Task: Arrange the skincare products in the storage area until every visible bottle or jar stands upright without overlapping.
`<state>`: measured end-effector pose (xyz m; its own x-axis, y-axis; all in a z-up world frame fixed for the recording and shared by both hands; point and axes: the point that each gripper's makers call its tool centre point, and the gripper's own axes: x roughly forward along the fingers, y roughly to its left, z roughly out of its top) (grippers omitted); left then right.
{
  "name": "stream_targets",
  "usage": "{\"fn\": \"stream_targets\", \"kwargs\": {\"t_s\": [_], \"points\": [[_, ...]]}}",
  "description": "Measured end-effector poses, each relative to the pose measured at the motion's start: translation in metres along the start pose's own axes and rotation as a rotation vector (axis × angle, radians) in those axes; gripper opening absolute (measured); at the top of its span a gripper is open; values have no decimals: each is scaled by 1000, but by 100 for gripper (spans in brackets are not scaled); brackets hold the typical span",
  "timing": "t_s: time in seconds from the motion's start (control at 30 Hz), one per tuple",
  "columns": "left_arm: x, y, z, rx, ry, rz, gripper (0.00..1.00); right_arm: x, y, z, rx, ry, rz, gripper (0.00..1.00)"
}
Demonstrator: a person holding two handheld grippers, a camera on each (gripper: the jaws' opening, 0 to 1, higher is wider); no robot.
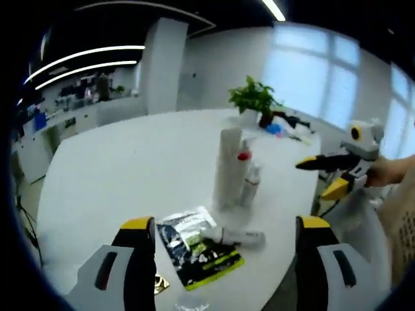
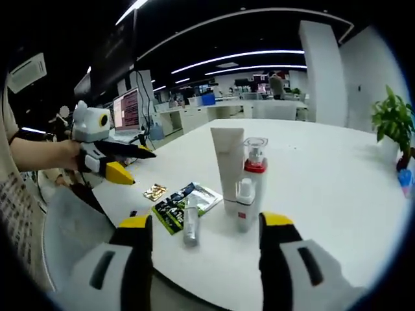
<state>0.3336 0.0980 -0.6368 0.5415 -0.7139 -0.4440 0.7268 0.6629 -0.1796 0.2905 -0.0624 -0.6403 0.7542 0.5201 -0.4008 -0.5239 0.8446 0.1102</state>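
Lying bottle (image 2: 190,228) near table edge (image 2: 194,285)

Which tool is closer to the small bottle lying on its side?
Probably the left. The lying bottle sits just ahead of the left tool, between its open jaws. From the right tool, the bottle lies slightly farther ahead, toward its left jaw. The margin is small.

White round table (image 2: 337,175), tall white tube (image 2: 228,162) upright beside red-collared pump bottle (image 2: 254,170) and small white bottle (image 2: 244,204), slim bottle (image 2: 190,221) lying flat against dark green sachet (image 2: 178,206), gold packet (image 2: 155,192) nearby, potted plant (image 1: 254,98) at far edge
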Motion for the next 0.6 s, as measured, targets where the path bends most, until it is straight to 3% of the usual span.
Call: {"fn": "stream_targets", "kwargs": {"t_s": [0.6], "points": [[-49, 3, -40, -99, -6, 122, 96, -5, 9, -16, 25, 23, 14, 68]]}}
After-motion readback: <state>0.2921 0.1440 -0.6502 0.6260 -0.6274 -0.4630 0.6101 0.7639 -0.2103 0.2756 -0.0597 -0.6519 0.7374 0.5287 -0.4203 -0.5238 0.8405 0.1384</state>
